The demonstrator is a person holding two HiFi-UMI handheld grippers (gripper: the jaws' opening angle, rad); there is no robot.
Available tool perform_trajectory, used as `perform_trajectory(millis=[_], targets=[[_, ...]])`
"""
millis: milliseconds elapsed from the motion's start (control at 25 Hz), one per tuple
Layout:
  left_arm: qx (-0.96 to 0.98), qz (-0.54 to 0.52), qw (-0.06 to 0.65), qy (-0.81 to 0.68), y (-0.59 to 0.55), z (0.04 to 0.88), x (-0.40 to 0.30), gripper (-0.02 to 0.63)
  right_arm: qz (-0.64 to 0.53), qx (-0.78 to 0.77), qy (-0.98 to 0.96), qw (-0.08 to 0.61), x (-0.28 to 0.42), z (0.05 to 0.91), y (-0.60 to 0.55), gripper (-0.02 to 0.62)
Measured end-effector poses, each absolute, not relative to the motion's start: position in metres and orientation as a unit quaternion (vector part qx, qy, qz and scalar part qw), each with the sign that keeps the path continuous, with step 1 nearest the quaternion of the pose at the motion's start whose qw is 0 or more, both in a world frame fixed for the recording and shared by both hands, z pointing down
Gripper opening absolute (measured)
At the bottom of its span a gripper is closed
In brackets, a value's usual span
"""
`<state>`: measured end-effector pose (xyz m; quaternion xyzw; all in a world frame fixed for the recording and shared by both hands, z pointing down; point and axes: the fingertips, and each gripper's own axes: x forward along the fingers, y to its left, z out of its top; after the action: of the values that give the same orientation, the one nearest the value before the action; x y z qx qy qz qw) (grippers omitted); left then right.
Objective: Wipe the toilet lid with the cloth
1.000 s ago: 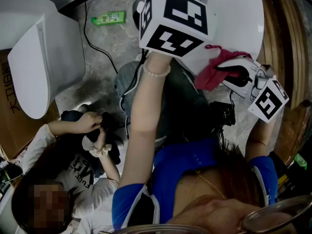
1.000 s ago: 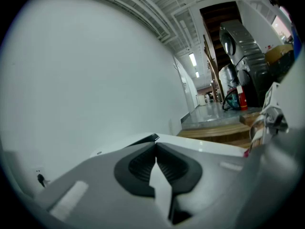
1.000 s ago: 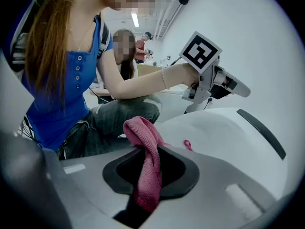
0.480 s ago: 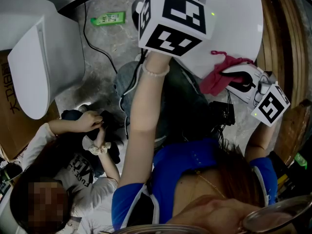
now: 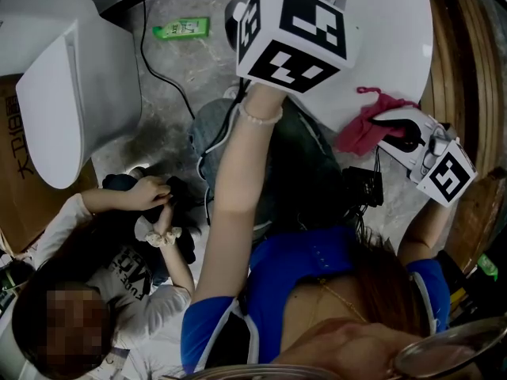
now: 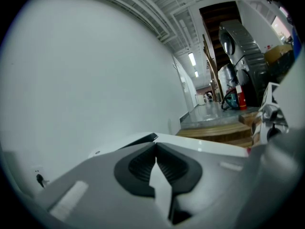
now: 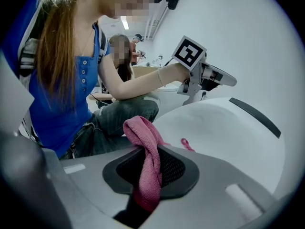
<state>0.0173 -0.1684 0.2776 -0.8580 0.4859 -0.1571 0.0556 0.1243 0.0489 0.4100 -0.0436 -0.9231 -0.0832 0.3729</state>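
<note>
The white toilet lid (image 5: 388,46) fills the top of the head view. A pink cloth (image 5: 360,131) lies against its near right edge, and my right gripper (image 5: 382,125) is shut on it. In the right gripper view the cloth (image 7: 147,161) hangs bunched between the jaws, with the lid (image 7: 219,128) just beyond. My left gripper (image 6: 155,148) is shut and holds nothing, and the lid's white surface (image 6: 205,146) is right in front of it. In the head view only its marker cube (image 5: 297,26) shows, over the lid's left part.
A second white toilet (image 5: 55,93) stands at the left beside a cardboard box (image 5: 16,161). A green pack (image 5: 181,28) and a black cable (image 5: 158,62) lie on the grey floor. Another person (image 5: 119,267) sits low at the left. Wooden steps (image 5: 467,62) run along the right.
My right gripper has slid to the right along the lid's edge with the cloth in it. The left gripper's cube has shifted slightly right.
</note>
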Motion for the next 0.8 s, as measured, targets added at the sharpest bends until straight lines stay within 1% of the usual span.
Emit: perform_trajectory(millis=[400, 800], targets=[[-0.861, -0.157, 0.056, 0.481, -0.167, 0.279, 0.021, 0.003, -0.083, 0.009, -0.93, 0.359, 0.142, 0.406, 0.013, 0.071], [-0.864, -0.153, 0.057, 0.476, -0.166, 0.276, 0.018, 0.003, -0.075, 0.051, -0.929, 0.358, 0.136, 0.403, -0.018, 0.071]])
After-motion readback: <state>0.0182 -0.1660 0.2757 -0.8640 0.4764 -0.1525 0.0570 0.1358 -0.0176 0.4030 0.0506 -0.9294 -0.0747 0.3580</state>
